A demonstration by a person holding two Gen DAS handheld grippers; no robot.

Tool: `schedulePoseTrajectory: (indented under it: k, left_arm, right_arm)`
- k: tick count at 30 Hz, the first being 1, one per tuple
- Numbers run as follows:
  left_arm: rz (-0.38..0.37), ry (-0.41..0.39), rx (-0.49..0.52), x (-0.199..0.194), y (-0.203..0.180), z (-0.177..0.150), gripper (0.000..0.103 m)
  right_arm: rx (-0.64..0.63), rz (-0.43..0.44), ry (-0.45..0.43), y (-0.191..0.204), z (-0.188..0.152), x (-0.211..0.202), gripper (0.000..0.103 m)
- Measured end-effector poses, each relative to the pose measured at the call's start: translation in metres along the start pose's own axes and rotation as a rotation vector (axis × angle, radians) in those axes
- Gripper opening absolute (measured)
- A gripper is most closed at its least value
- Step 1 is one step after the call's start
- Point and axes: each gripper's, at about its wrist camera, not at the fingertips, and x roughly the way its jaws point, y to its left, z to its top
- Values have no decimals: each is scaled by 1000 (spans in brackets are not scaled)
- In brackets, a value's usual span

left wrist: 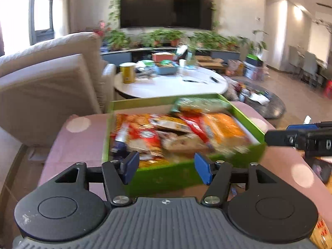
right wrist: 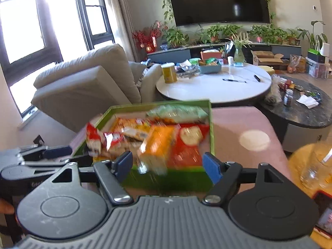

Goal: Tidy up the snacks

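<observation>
A green box (left wrist: 157, 100) (right wrist: 161, 103) full of snack packets sits on a pink dotted cloth (left wrist: 78, 143). Inside lie an orange packet (left wrist: 226, 128) (right wrist: 157, 143), red packets (left wrist: 145, 139) (right wrist: 188, 145) and a pale green packet (left wrist: 197, 103) (right wrist: 176, 112), all blurred. My left gripper (left wrist: 167, 169) is open just in front of the box's near wall, nothing pressed between its blue pads. My right gripper (right wrist: 168, 166) is open too, at the near right part of the box, holding nothing. Each gripper shows at the edge of the other's view: the right (left wrist: 276, 139), the left (right wrist: 58, 152).
Behind the box stand a round white table (left wrist: 172, 87) with a yellow can (left wrist: 127, 72) and a blue basket, and a dark round table (right wrist: 300, 108). A beige sofa (left wrist: 51, 87) is at the left. A clear glass vessel (right wrist: 315, 166) stands on a yellow surface at the right.
</observation>
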Motion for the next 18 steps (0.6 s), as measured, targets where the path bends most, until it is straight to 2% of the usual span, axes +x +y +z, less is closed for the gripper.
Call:
schedulePoseTrajectory:
  k: [6, 11, 18]
  left_arm:
    - [-63, 27, 39, 4, -36, -8, 58]
    - [-68, 45, 35, -2, -48, -19, 59]
    - [-63, 57, 36, -20, -52, -35, 63]
  right_arm:
    - [-25, -60, 96, -13, -51, -31, 87]
    - [-74, -153, 171, -16, -95, -48, 87]
    - [-32, -149, 222, -20, -120, -61, 88]
